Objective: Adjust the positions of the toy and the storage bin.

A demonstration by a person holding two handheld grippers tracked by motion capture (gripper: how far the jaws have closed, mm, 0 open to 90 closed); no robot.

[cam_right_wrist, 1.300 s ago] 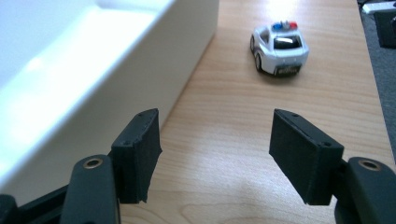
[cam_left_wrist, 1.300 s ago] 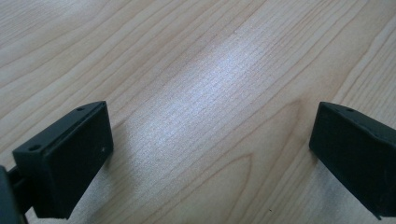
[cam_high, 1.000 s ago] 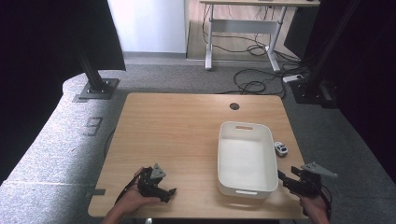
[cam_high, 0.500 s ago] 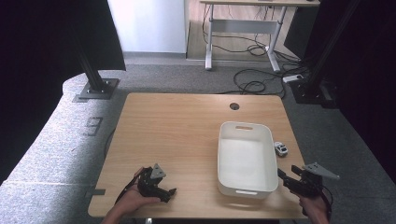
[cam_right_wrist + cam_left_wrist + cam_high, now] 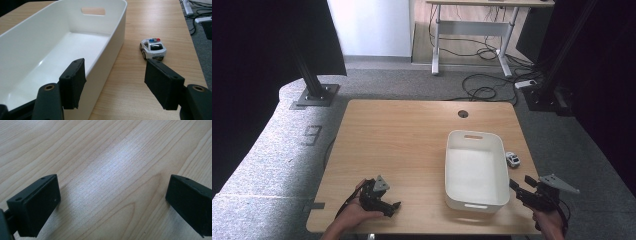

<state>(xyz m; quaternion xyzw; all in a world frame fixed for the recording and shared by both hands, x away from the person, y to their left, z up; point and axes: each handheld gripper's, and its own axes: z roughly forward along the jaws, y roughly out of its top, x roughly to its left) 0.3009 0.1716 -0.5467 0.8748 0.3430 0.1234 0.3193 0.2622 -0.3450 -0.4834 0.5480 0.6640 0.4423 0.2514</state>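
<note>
High view: the left claw (image 5: 393,205) rests on the pale wooden tabletop (image 5: 402,140); the right claw (image 5: 521,188) hangs beside the white plastic bin (image 5: 474,202).

Left gripper view: jaws spread wide over bare wood, holding nothing.

Right gripper view: jaws wide apart, empty; the small white toy police car (image 5: 152,49) sits just beyond them, right of the bin.

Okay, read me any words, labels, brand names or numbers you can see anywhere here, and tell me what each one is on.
No text can be read anywhere.
Toy police car: dark markings along its side and rear, too small and blurred to read.
White bin: plain, no label.
Wooden table: bare grain, no print.
Left gripper and right gripper: plain black, no lettering.
Floor mark left of the table: a shape like a digit, too uncertain to read.
</note>
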